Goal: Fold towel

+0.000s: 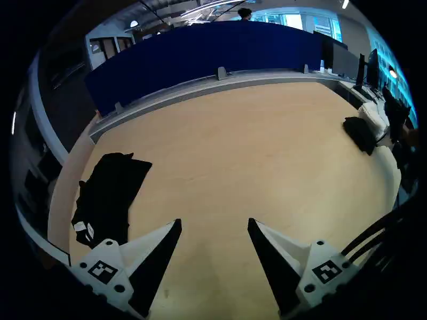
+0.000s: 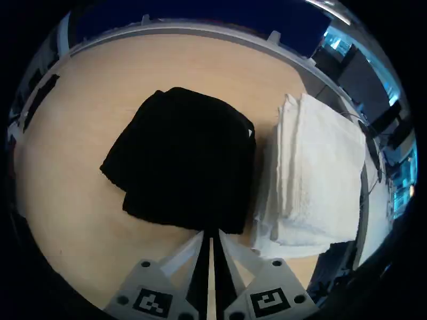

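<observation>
A folded black towel (image 2: 187, 154) lies flat on the light wooden table (image 2: 69, 176) in the right gripper view. My right gripper (image 2: 211, 234) is shut, its tips right at the towel's near edge; I cannot tell whether cloth is pinched between them. To the right of the black towel sits a stack of folded white towels (image 2: 320, 176). In the left gripper view, my left gripper (image 1: 213, 221) hangs open over bare table (image 1: 240, 149) with nothing between its fingers. A crumpled black cloth (image 1: 109, 194) lies to its left. The black towel (image 1: 360, 133) and white towels (image 1: 373, 114) show far right.
A blue partition (image 1: 213, 53) runs along the table's far edge, with a person's head (image 1: 244, 13) behind it. Monitors and dark equipment (image 1: 373, 69) stand at the far right. Cables (image 1: 373, 234) trail near the left gripper's right finger.
</observation>
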Demonstrator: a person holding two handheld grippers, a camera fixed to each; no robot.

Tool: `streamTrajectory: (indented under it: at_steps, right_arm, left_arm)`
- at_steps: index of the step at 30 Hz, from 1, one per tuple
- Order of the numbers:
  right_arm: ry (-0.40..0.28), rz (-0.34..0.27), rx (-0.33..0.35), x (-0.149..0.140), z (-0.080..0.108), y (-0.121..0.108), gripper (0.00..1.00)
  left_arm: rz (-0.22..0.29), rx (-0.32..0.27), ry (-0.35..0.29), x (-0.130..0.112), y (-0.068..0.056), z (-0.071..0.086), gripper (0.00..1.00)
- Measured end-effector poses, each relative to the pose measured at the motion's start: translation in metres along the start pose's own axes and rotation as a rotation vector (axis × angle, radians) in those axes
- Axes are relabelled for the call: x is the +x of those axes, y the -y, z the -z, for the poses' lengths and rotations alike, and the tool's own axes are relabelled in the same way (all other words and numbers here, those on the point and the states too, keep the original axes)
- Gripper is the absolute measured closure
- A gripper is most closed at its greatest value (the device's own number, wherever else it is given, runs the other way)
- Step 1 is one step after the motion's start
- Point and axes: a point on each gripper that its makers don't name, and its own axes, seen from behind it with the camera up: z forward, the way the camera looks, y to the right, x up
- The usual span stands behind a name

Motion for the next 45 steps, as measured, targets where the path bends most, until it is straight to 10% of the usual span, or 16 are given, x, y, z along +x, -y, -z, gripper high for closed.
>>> streamTrajectory:
  at_steps: [10, 18, 32, 45]
  right_arm:
    - [0.001, 0.006, -0.018, 0.000, 0.001, -0.001, 0.93]
    - [-0.031, 0.019, -0.051, 0.005, 0.011, -0.006, 0.44]
    - [-0.141, 0.000, -0.011, 0.040, 0.025, 0.016, 0.06]
    - [-0.202, -0.066, 0.022, 0.067, 0.024, 0.036, 0.03]
  left_arm:
    - [-0.001, 0.000, 0.001, -0.001, 0.001, 0.000, 0.08]
    - [0.003, -0.003, 0.000, 0.000, 0.001, -0.002, 0.08]
    - [-0.002, -0.016, -0.005, 0.005, -0.005, -0.006, 0.08]
    - [-0.003, -0.005, -0.007, 0.005, 0.003, -0.002, 0.08]
